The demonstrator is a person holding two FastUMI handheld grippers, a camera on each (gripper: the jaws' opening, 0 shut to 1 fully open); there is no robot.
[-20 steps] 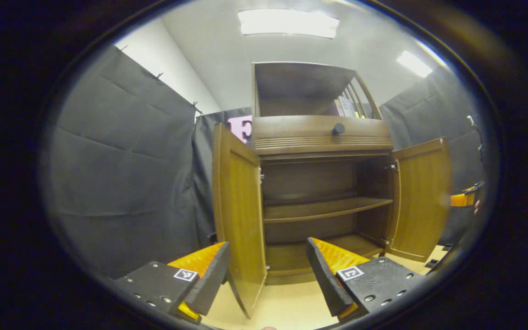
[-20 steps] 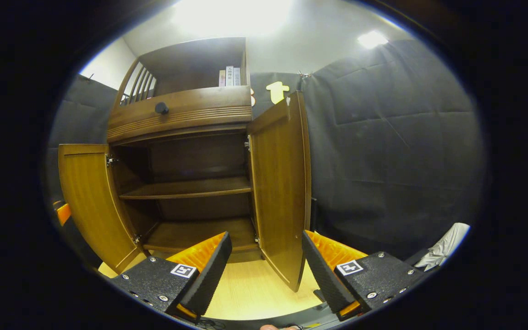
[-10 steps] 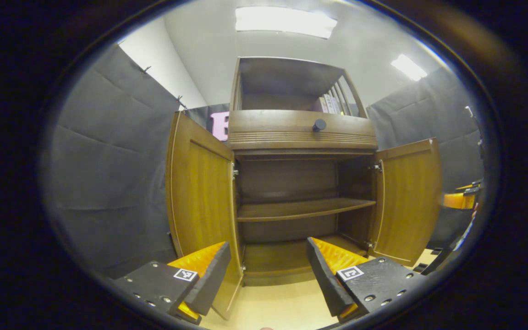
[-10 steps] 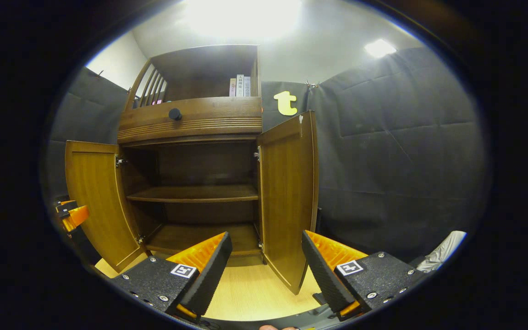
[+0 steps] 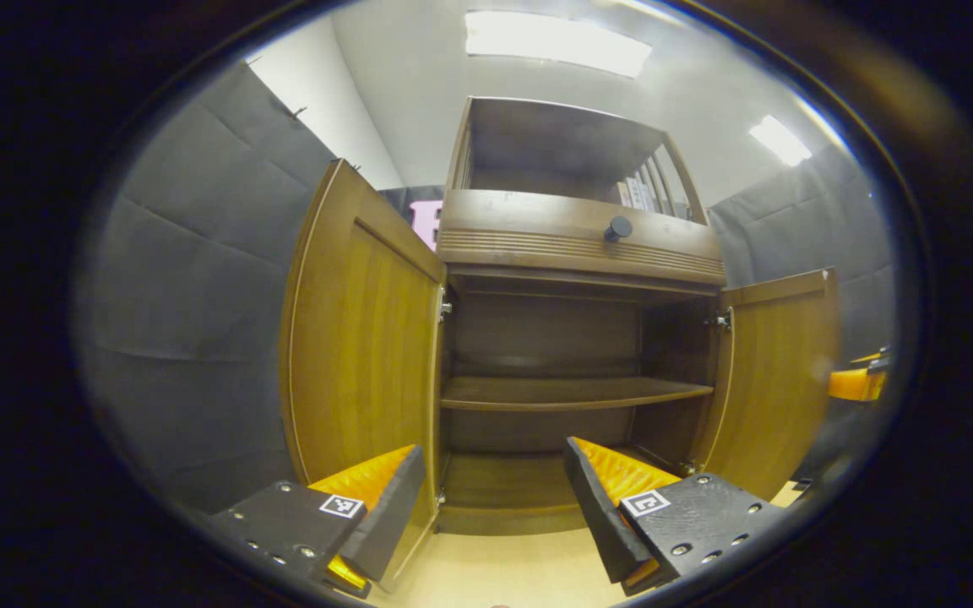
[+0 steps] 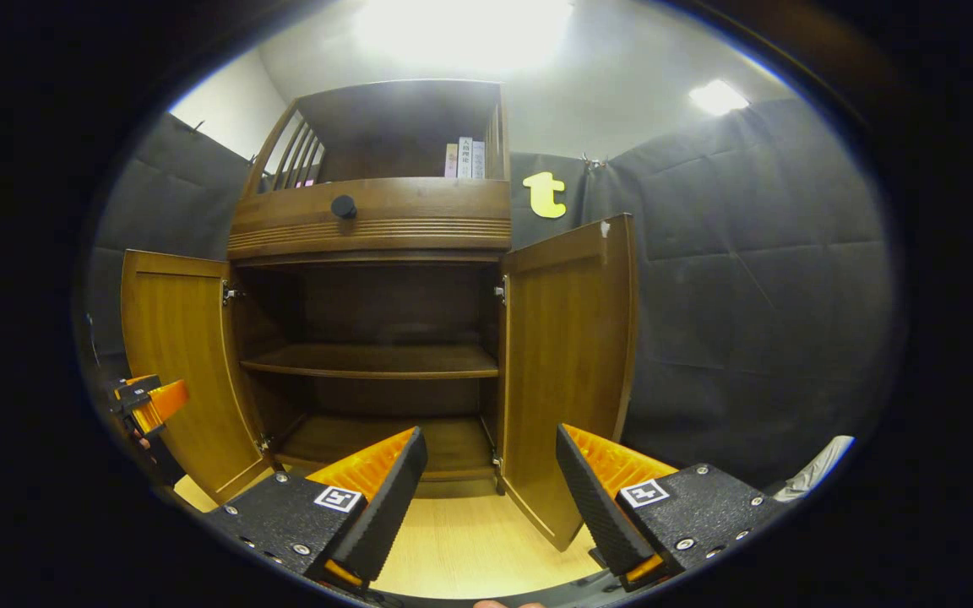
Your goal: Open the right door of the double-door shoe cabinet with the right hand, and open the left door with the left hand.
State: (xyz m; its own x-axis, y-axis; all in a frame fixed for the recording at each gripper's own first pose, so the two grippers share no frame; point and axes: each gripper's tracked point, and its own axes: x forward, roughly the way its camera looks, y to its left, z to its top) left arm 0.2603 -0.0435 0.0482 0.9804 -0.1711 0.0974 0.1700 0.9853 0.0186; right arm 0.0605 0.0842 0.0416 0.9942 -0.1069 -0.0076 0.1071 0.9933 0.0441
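The shoe cabinet [image 5: 575, 253] is brown wood, standing upright on a pale floor against the booth's wall, with a drawer front bearing a round dark knob above its double-door compartment. Its left door [image 5: 360, 346] and right door [image 6: 567, 363] both stand swung wide open on their hinges. Inside, one horizontal shelf [image 6: 372, 361] spans the bare, dark compartment.

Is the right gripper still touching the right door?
Apart. In the right gripper view the right gripper is open, and the right door stands beyond and between its fingers with floor showing between them.
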